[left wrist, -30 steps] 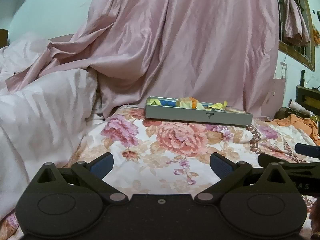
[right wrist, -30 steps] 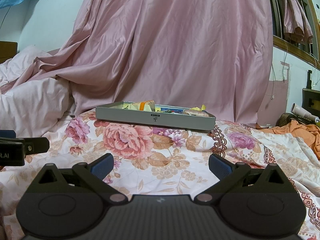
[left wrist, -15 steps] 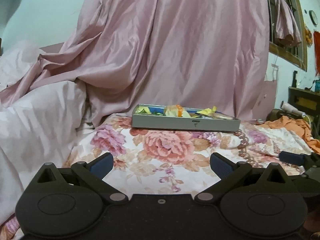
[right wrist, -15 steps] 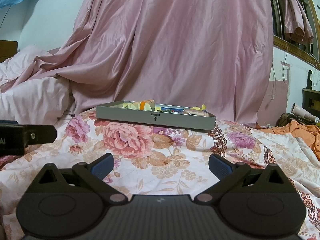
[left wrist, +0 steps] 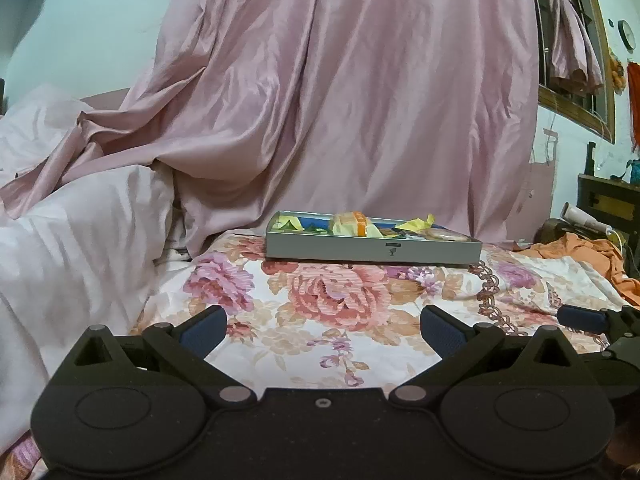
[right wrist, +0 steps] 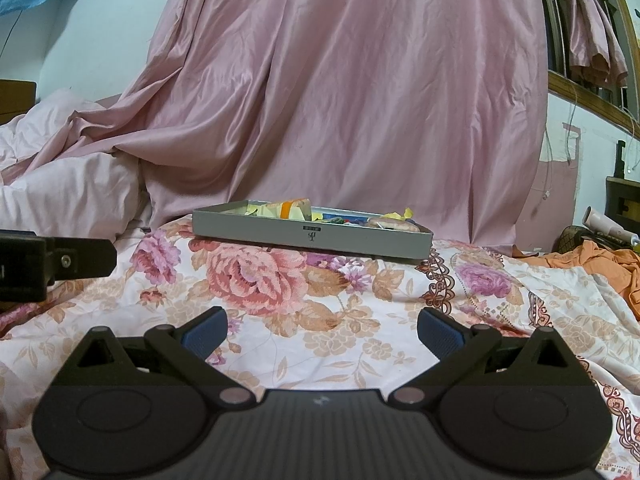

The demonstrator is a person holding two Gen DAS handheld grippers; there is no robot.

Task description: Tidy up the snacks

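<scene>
A flat grey tray [left wrist: 372, 249] [right wrist: 308, 237] lies on the flowered bedsheet ahead of both grippers. Several wrapped snacks fill it, among them a yellow packet with an orange band [left wrist: 354, 225] [right wrist: 286, 210] and a round biscuit pack [right wrist: 386, 223]. My left gripper [left wrist: 323, 330] is open and empty, well short of the tray. My right gripper [right wrist: 322, 330] is open and empty too, at a similar distance. The left gripper's body shows at the left edge of the right wrist view, and a fingertip [left wrist: 580, 318] of the right gripper shows at the right of the left wrist view.
A pink satin curtain [left wrist: 360, 100] hangs right behind the tray. Rumpled pale bedding [left wrist: 80, 240] is piled on the left. Orange cloth [right wrist: 592, 260] lies at the bed's right, with dark furniture [left wrist: 608, 200] and a window beyond.
The left gripper has turned and shifted, so the tray sits more to the centre of its view and slightly farther. The right gripper barely moved; the left gripper's body looms larger at its left.
</scene>
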